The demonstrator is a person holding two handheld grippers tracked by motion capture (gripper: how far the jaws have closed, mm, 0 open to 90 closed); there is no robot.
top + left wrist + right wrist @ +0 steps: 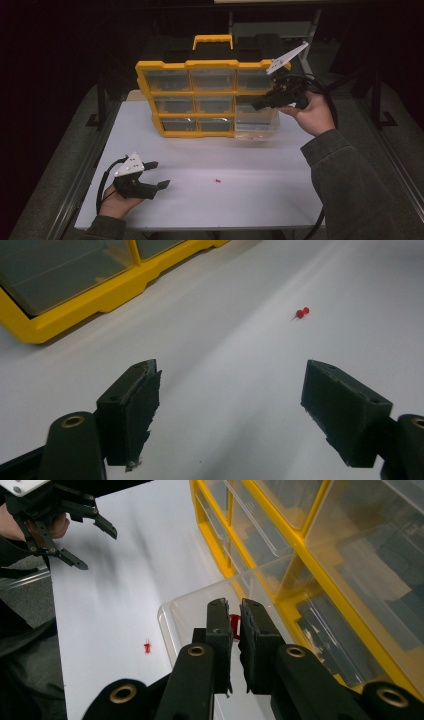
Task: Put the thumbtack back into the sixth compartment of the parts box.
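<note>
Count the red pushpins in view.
2. One pushpin lies loose on the white table; a second pushpin is pinched in the right hand-held gripper over the pulled-out clear drawer. Others may be hidden in drawers.

Red piece [234, 625] half-hidden between tongs [236, 611]

- The left gripper [159, 174] is black, with a pale grey three-cornered plate on top and a black cable looping off its near-left side.
- Its jaws end in dark, blocky pads with ragged edges; brass-coloured rivets sit at the pivots.
- The right gripper [256, 105] is built the same.
- Both sleeves are dark grey-green.
</note>
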